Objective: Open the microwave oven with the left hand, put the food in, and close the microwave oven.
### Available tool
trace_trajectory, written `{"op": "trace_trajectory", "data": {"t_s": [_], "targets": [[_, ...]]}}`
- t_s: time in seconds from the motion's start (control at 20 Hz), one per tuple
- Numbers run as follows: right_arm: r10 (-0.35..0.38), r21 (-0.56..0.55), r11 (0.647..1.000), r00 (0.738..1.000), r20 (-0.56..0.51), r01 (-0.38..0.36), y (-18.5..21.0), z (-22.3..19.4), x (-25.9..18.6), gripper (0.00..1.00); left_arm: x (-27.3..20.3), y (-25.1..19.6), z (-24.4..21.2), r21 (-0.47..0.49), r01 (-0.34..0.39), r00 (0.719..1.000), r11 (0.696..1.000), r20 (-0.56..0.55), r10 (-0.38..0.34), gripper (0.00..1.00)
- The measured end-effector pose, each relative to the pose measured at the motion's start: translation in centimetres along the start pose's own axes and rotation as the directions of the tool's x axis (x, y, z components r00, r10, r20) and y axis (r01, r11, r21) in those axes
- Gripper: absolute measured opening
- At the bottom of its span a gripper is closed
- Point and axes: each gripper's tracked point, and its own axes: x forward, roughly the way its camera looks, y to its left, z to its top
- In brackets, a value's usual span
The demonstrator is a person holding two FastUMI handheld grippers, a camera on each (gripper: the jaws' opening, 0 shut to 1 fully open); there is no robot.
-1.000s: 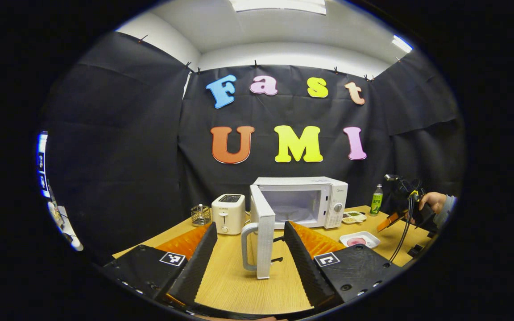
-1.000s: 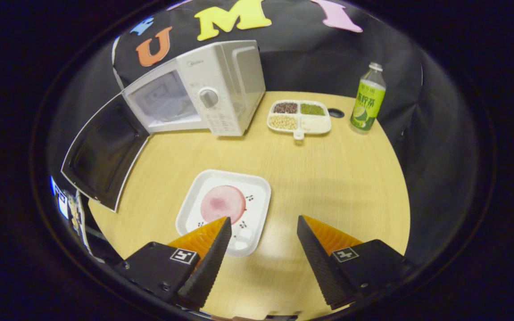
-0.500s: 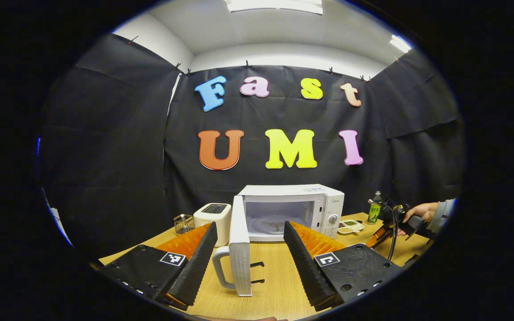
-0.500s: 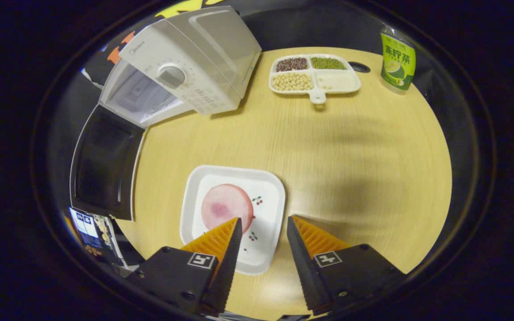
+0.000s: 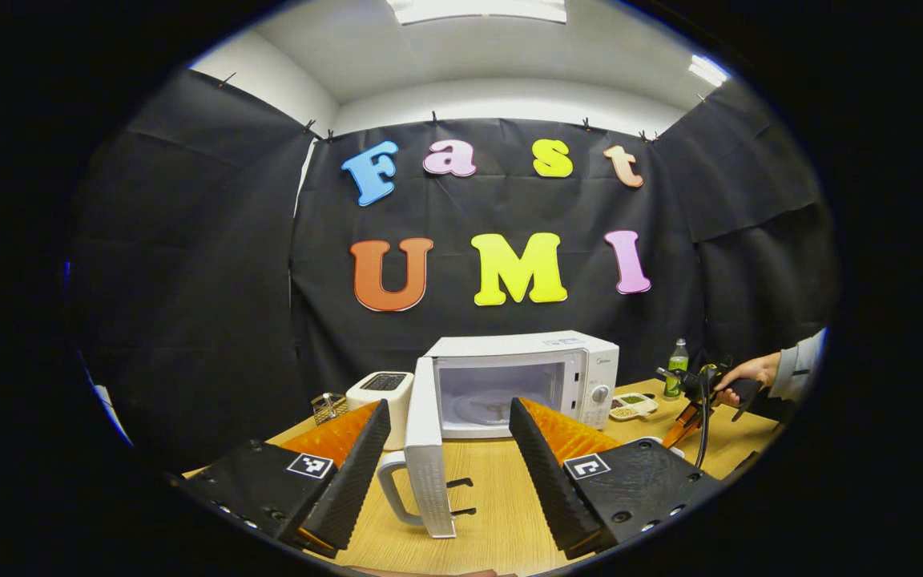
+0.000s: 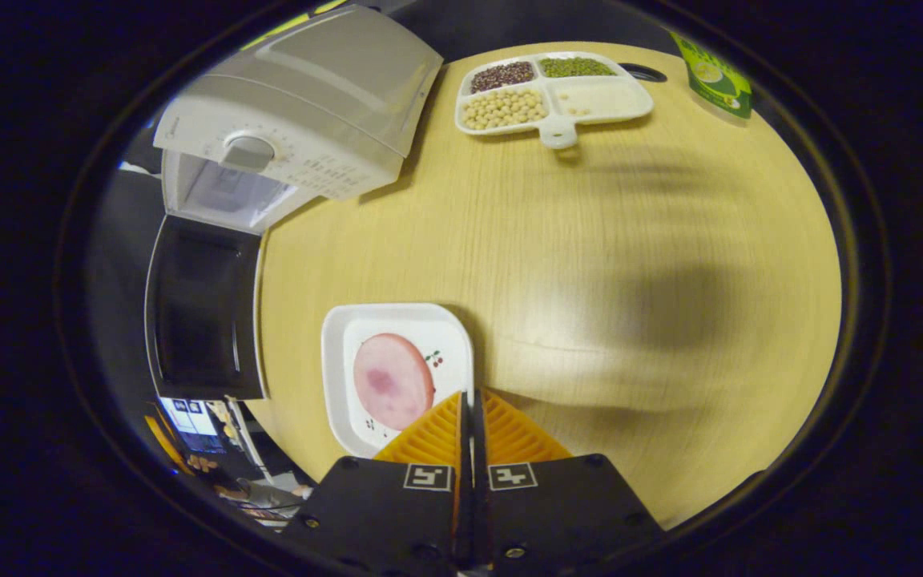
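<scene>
The white microwave stands at the back of the table with its door swung fully open and its cavity bare. My left gripper is open and hangs in front of the door edge, touching nothing. In the right gripper view a pink slice of food lies on a white square plate. My right gripper is shut on the plate's right rim, both fingers pressed together there. The microwave and its dark inner door lie to the left of the plate.
A divided tray of beans and a green bottle sit at the far side of the wooden table. A white toaster and a wire basket stand left of the microwave. A hand holds the far gripper.
My right gripper's fingers came together on the plate's right rim as it dropped closer to the table. My left gripper drew back a little from the open door and stayed open.
</scene>
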Motion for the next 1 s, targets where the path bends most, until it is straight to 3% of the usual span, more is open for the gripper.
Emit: {"op": "trace_trajectory", "data": {"t_s": [0.1, 0.4, 0.7, 0.75, 1.0], "targets": [[0.027, 0.032, 0.999, 1.0, 0.016, -0.027, -0.3, -0.9, -0.3, 0.0, -0.3, 0.1, 0.0, 0.011, 0.001, 1.0, 1.0, -0.002, -0.001, 0.89], [0.086, 0.1, 0.99, 0.991, 0.101, -0.096, 0.4, -3.6, -3.1, 0.04, -1.4, 0.0, 0.1, 0.003, 0.019, 1.0, 1.0, 0.008, -0.019, 0.89], [0.125, 0.11, 0.983, 0.975, 0.185, -0.147, 5.0, -4.4, -5.6, 0.0, -2.9, 1.2, 0.3, -0.023, 0.042, 0.999, 0.999, 0.028, -0.041, 0.88], [0.133, 0.119, 0.98, 0.971, 0.197, -0.159, 6.2, -4.4, -5.7, 0.04, -3.0, 1.3, 0.2, -0.033, 0.057, 0.998, 0.998, 0.027, -0.056, 0.88], [0.173, 0.222, 0.939, 0.921, 0.349, -0.261, 12.2, -0.8, -4.0, 0.04, -4.0, 3.2, -0.3, -0.039, 0.075, 0.997, 0.996, 0.015, -0.074, 0.88]]}}
